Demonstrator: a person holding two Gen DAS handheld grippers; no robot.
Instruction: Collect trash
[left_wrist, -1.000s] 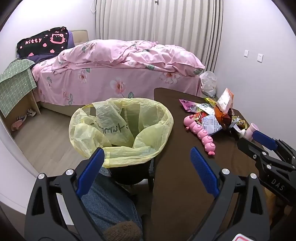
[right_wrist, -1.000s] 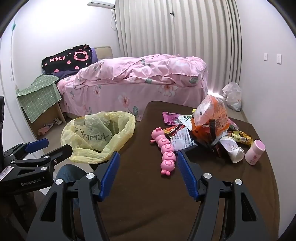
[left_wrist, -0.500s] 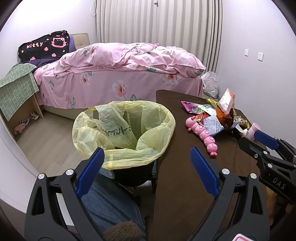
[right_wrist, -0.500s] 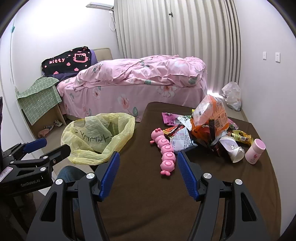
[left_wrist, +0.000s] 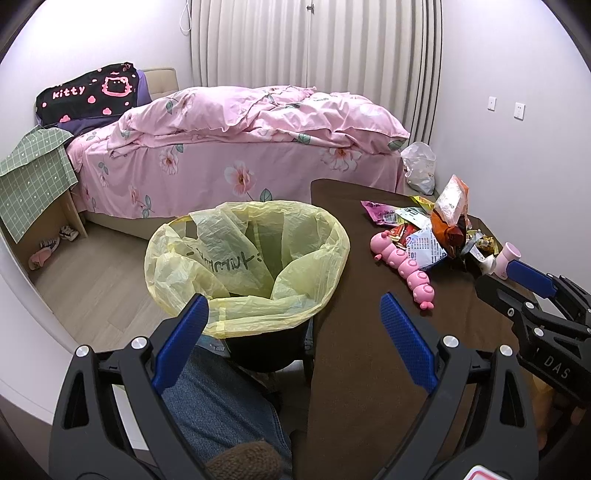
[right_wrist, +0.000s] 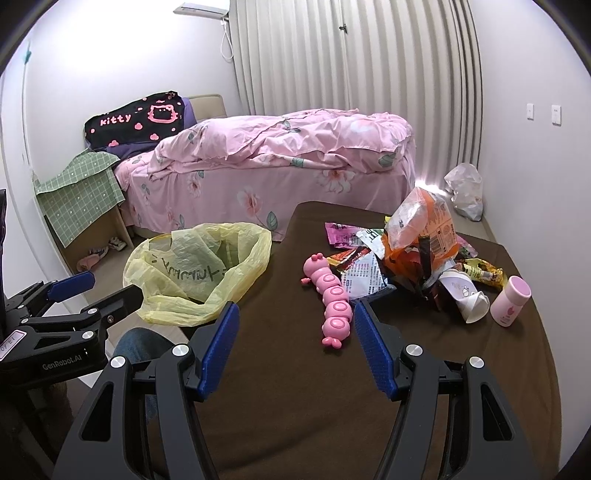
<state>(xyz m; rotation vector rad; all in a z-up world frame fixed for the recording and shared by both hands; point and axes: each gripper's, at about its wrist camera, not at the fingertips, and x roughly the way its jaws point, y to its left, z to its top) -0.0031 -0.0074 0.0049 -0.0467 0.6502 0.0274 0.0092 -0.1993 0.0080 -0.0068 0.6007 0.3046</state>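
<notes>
A heap of snack wrappers (right_wrist: 402, 254) lies on the brown table (right_wrist: 303, 391), topped by an orange crisp bag (right_wrist: 421, 229); the same heap (left_wrist: 432, 232) shows in the left wrist view. A black bin lined with a yellow bag (left_wrist: 247, 258) stands just left of the table, also the yellow bag (right_wrist: 199, 273). My left gripper (left_wrist: 291, 332) is open and empty, hovering near the bin's front rim. My right gripper (right_wrist: 295, 332) is open and empty over the table, short of the heap.
A pink caterpillar toy (right_wrist: 330, 299) lies left of the heap. A white paper cup (right_wrist: 465, 295) and a pink bottle (right_wrist: 511, 301) sit at its right. A pink bed (left_wrist: 240, 147) stands behind. A person's jeans-clad leg (left_wrist: 221, 406) is below the bin.
Both views have tilted up a little, so bin and table sit lower in frame. Both grippers stay open and nothing on the table has moved.
</notes>
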